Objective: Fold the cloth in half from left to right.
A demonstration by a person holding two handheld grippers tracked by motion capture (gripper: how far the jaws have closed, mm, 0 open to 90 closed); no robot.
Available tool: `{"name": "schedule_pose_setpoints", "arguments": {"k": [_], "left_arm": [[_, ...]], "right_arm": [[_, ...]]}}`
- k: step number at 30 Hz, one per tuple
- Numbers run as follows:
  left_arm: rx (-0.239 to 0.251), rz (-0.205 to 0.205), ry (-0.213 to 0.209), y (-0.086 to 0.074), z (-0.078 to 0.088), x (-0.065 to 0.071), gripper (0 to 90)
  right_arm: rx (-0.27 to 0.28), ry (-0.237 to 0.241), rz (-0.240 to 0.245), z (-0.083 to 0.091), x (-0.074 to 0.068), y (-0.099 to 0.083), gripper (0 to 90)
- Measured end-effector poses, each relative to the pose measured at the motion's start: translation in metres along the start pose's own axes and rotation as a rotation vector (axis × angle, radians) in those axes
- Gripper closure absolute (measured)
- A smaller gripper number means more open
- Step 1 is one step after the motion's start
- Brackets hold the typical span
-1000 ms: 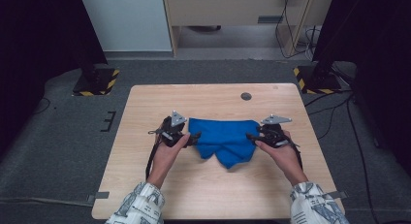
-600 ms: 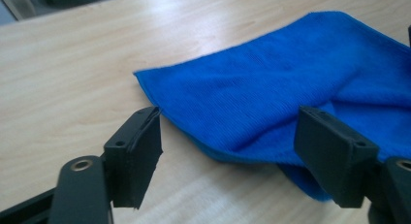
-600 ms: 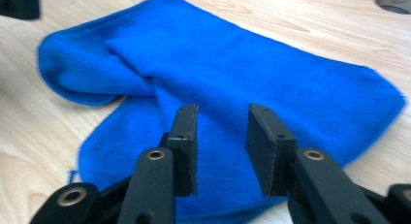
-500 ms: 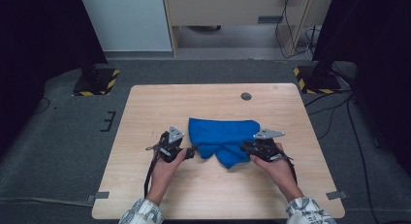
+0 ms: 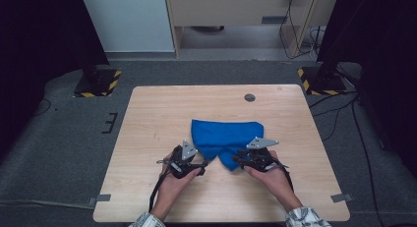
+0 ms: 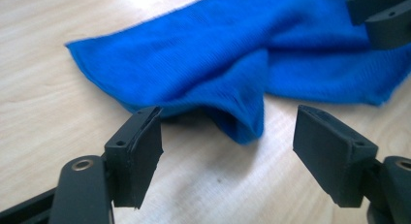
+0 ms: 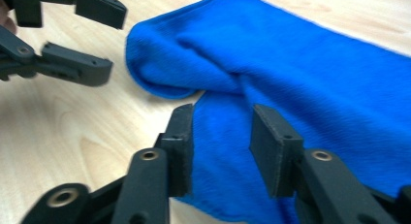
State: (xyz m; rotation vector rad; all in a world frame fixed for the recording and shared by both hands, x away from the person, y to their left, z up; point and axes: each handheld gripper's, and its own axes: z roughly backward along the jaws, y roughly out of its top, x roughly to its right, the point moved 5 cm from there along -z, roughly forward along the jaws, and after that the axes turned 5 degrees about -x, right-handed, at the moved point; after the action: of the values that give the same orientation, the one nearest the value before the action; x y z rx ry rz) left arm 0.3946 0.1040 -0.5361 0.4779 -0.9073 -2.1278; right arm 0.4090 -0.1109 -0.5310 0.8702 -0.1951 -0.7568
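Blue cloth [image 5: 225,141] lying crumpled on the wooden table [image 5: 147,119], a little toward the person's side of centre, far edge fairly straight, near edge bunched into folds. From the high view, both hands low at the near edge of the cloth: left gripper [image 5: 202,164] at the near left corner, right gripper [image 5: 237,160] at the near right fold, grey three-cornered plates catching the light on top of both, cables trailing back along the wrists. Too small from up there to read the jaws. Over to the left gripper view: left gripper [image 6: 228,136] with jaws spread wide, having just closed partway, nothing pinched, a drooping fold of the cloth [image 6: 252,64] hanging just ahead of the gap, bare wood between the pads; the other gripper's black tips poking in at the top right corner. Right gripper view now: right gripper [image 7: 220,136] set over the cloth [image 7: 310,73], jaws narrower and just reopening a touch, blue fabric visible in the gap but both pads standing clear of it, no pinch; left gripper's open jaws showing at the upper left, just beside a rolled edge of the cloth. Back on the high view, a small dark round disc [image 5: 250,97] near the far edge, well apart from the cloth.
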Motion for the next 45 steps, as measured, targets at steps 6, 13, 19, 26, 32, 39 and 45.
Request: {"name": "schedule_pose_setpoints", "arguments": {"k": [6,13,19,26,32,39,45], "left_arm": [[-0.011,0.027,-0.008,0.001,-0.008,-0.001,27.9],[-0.036,0.014,-0.031,0.004,-0.021,0.003,42.9],[-0.044,-0.007,-0.035,0.009,-0.023,0.008,64.9],[-0.027,0.015,-0.045,0.015,-0.019,0.001,82.5],[-0.019,0.053,-0.044,0.018,-0.013,-0.009,84.4],[-0.018,0.07,-0.032,0.018,-0.007,-0.018,84.6],[-0.014,0.076,-0.038,0.016,0.002,-0.023,85.0]], "right_arm": [[-0.028,0.012,0.015,-0.006,-0.009,-0.006,50.2],[-0.066,0.008,0.036,-0.01,-0.012,-0.02,59.5],[-0.086,0.009,0.054,-0.007,-0.008,-0.025,79.6],[-0.059,0.004,0.035,0.003,0.001,-0.025,85.6],[-0.033,0.006,-0.004,0.014,0.015,-0.028,85.7],[-0.024,-0.009,-0.038,0.029,0.032,-0.034,85.8],[-0.021,-0.017,-0.047,0.04,0.04,-0.04,85.9]]}}
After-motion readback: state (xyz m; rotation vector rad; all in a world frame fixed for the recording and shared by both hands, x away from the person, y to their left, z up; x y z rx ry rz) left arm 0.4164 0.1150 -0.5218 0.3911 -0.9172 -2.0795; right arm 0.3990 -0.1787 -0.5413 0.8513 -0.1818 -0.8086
